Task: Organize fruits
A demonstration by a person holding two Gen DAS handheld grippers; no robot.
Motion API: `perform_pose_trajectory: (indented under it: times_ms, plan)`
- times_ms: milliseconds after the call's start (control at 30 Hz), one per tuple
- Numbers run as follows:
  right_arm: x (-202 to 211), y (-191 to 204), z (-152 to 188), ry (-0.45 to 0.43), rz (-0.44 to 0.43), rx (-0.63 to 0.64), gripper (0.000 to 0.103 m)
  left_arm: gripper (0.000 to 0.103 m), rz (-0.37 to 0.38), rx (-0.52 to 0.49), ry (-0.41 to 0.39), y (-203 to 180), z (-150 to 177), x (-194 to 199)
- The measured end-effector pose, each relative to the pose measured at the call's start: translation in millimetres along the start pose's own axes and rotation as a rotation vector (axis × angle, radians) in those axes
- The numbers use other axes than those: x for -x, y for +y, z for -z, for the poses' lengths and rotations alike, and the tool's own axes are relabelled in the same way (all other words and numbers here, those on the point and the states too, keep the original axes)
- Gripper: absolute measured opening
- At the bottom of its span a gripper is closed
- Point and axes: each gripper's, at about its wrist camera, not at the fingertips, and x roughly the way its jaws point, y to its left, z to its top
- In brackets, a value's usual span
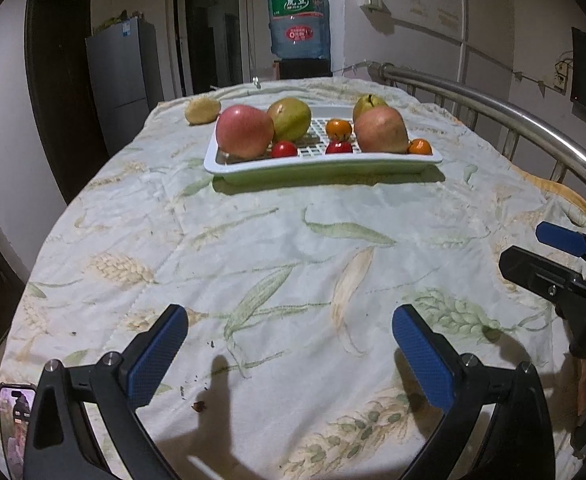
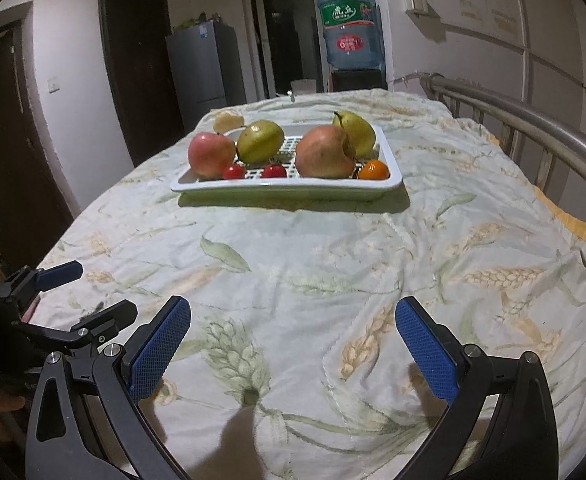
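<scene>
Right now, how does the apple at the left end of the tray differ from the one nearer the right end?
The left apple is smooth and pink-red; the right apple is duller and more mottled. In the right wrist view, the right apple shows a notch in its side, while the left apple looks whole. A small orange fruit sits beside the right apple only. Both rest in the white tray, each with a green pear behind.

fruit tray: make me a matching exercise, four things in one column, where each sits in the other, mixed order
Things:
1. potato
2. left apple
3. phone
4. water jug

Places:
A. left end inside the tray
B. on the cloth, outside the tray's far left corner
C. near left edge, beside the left claw
D. on the stand beyond the bed

Pairs: 1-B, 2-A, 3-C, 4-D
</scene>
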Motion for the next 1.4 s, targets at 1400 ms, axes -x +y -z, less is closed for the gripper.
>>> perform_pose_trajectory:
  times_ms: [1400]
  plan:
    - [-55.1, -1.0, 14.4, 0.273, 0.11, 0.007, 0.103, 0.103, 0.007, 0.024, 0.209, 5.7, 2.3, -43.9]
